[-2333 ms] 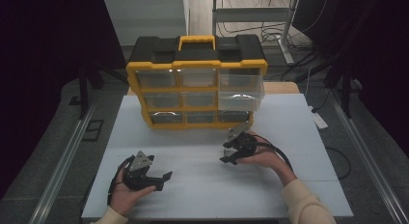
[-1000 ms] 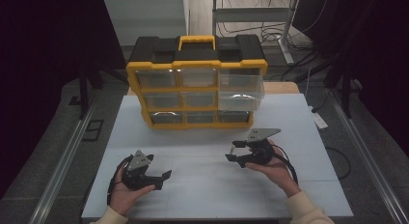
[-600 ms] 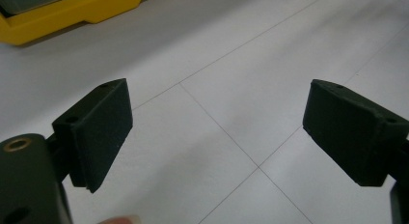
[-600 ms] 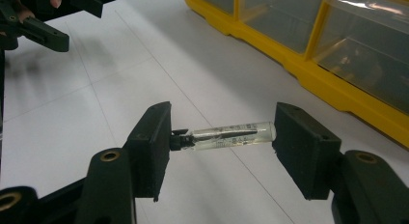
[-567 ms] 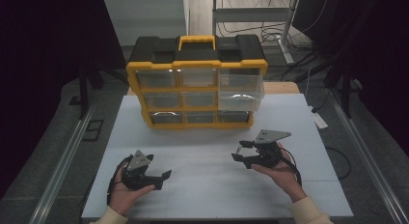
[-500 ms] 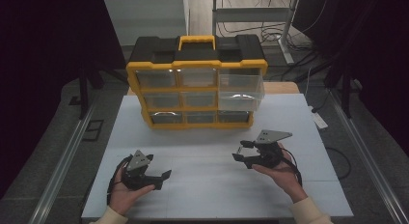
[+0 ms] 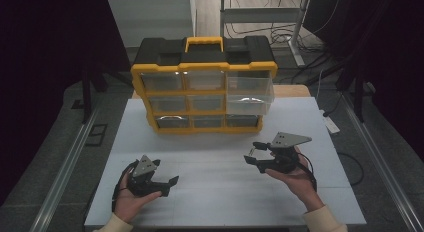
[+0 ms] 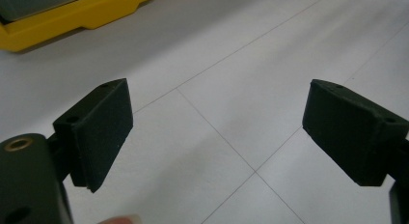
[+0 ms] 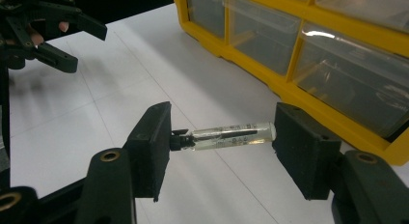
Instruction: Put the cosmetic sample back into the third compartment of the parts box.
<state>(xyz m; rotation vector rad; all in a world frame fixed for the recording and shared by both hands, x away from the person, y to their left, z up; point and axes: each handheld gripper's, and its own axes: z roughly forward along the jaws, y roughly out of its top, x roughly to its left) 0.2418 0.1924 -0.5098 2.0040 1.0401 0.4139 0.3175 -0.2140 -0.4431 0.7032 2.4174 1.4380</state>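
On the left of the white bench (image 7: 220, 192), the left gripper (image 7: 162, 184) is resting low in the person's left hand (image 7: 131, 201), well short of the organizer. In the left gripper view its jaws are standing wide apart with nothing but bare bench surface between them, and a yellow corner of the organizer base is showing at the upper left.

At the middle back of the bench, the yellow and black drawer organizer (image 7: 204, 67) is standing upright, its clear drawers facing the person; the upper right drawer (image 7: 249, 88) is sticking out farther than the others.

To the right, the right hand (image 7: 300, 179) is holding the right gripper (image 7: 252, 153) above the bench, in front of the organizer's right end and apart from it. In the right gripper view this gripper is clamping a small clear glass vial (image 9: 230, 135) end to end, the dark cap pressing against one pad and the rounded bottom against the other. The vial is lying level between the pads, clear of the bench, with a thin dark piece visible inside it.
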